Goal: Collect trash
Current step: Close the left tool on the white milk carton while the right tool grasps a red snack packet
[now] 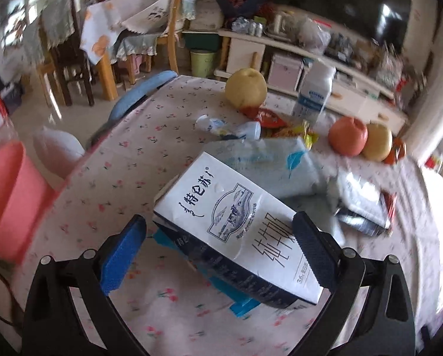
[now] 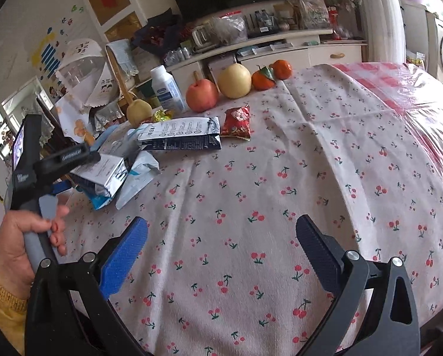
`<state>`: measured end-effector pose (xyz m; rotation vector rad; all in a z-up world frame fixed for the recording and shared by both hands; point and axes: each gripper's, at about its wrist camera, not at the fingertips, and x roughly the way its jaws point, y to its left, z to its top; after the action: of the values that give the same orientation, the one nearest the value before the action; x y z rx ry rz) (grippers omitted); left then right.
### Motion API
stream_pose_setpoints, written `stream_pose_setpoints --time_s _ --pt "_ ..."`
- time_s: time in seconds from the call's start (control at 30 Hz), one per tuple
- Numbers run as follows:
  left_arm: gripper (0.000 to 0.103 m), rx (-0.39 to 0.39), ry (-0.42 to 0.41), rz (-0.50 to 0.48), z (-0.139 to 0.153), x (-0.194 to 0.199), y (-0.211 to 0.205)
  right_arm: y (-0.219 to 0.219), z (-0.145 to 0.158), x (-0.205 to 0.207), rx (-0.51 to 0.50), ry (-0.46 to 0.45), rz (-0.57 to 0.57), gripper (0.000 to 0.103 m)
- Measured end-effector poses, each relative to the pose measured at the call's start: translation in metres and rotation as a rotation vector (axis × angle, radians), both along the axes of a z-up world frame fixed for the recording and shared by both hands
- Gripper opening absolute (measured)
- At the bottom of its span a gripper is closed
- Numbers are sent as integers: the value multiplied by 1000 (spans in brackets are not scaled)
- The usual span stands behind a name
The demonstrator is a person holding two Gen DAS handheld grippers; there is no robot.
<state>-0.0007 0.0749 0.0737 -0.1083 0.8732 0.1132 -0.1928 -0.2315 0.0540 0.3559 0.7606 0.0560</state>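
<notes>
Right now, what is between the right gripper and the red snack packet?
Only bare cherry-print tablecloth, as the right wrist view shows. The right gripper hangs open over it, and the red snack packet lies farther back, before the fruit.

Table [image 2: 280, 195] covered by a cherry-print cloth [image 2: 355, 154], bare directly under the right claw. Ahead of that claw, at the far edge: apple [image 2: 202, 95], pear [image 2: 234, 81], two oranges [image 2: 263, 79], white bottle [image 2: 165, 88]. Nearer, ahead and left: red snack packet [image 2: 236, 121], dark flattened carton [image 2: 181, 137], crumpled white bag [image 2: 138, 175]. A red-checked plastic sheet [image 2: 405, 95] covers the table's far right.
</notes>
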Motion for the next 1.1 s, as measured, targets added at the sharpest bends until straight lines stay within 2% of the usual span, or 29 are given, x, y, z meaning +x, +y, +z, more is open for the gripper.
stream_pose_setpoints --time_s 0.2,0.43,0.5,0.6,0.77,0.97,1.1 --pt "99 68 73 -70 -6 -19 13 8 0 -1 -28 1 24 99" --pt "99 105 107 -73 -9 -35 28 13 -4 3 -47 25 32 99" --pt "99 91 107 -53 -10 -37 33 13 -4 5 -56 27 35 99" --pt "99 8 83 -58 -8 -47 35 16 -5 5 -68 27 39 99" --pt "99 -164 44 8 -4 -58 32 17 -7 11 -82 36 33 99" --pt "99 -167 16 91 1 -48 16 6 -1 35 -72 4 -1 99" --pt "99 -119 40 138 -5 -34 3 -8 0 64 -51 -12 -35 99"
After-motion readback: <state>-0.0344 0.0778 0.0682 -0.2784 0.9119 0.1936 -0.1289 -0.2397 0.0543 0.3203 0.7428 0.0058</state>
